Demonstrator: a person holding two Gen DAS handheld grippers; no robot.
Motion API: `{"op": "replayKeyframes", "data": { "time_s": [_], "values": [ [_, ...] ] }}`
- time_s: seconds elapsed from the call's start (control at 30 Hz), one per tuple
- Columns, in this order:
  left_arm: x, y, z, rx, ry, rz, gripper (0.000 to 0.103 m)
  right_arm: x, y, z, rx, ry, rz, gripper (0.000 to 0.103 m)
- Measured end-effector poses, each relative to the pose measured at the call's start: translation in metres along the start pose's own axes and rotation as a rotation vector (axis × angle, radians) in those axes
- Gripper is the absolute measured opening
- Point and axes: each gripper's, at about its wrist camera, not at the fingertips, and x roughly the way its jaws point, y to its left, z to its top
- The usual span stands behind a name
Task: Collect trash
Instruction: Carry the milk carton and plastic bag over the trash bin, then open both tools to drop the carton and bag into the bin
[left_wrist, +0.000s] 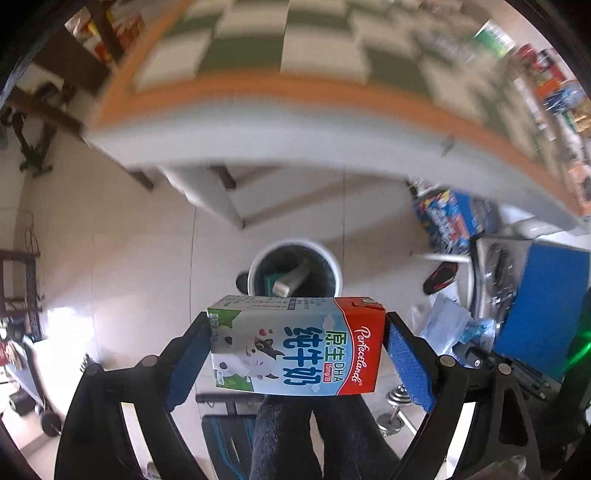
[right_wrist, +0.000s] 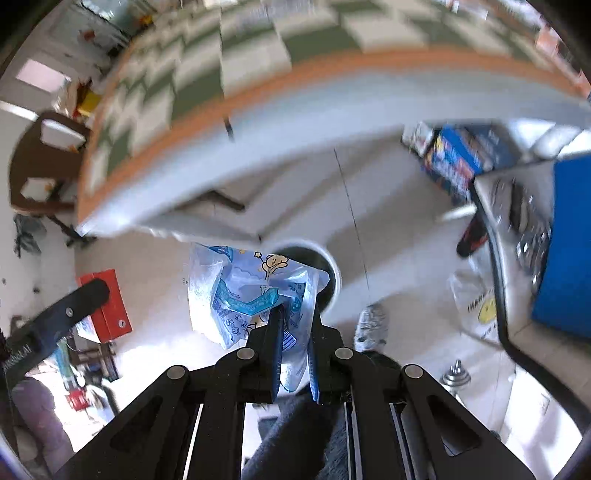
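My left gripper (left_wrist: 295, 345) pinches a milk carton (left_wrist: 295, 345) lying on its side between the blue pads (left_wrist: 406, 365), held in the air just this side of the round white trash bin (left_wrist: 293, 271) on the pale tiled floor, with a few discarded items visible inside the bin. My right gripper (right_wrist: 295, 332) has its jaws pressed tight on a crumpled blue plastic wrapper (right_wrist: 240, 291), which hangs over the bin's (right_wrist: 332, 273) near-left rim, below the checkered table edge (right_wrist: 295, 96).
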Motion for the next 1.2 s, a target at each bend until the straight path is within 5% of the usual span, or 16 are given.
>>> {"op": "replayKeyframes", "data": {
  "time_s": [0.47, 0.7, 0.97, 1.07, 1.2],
  "values": [
    [0.274, 0.023, 0.017, -0.100, 0.214, -0.076, 0.091, 0.271, -0.057, -0.003, 0.063, 0.207, -0.010, 0.012],
    [0.332, 0.032, 0.026, -0.098, 0.262, -0.083, 0.103, 0.383, -0.065, 0.010, 0.057, 0.274, 0.025, 0.015],
    [0.318, 0.049, 0.019, -0.090, 0.169, 0.047, 0.103, 0.414, -0.052, 0.001, -0.028, 0.299, -0.018, 0.088],
    [0.303, 0.053, 0.011, -0.072, 0.138, 0.112, 0.103, 0.406, -0.045, -0.005, -0.090, 0.279, -0.070, 0.102],
    [0.285, 0.056, 0.001, -0.061, 0.123, 0.154, 0.103, 0.386, -0.035, -0.009, -0.169, 0.245, -0.132, 0.102]
  ]
}}
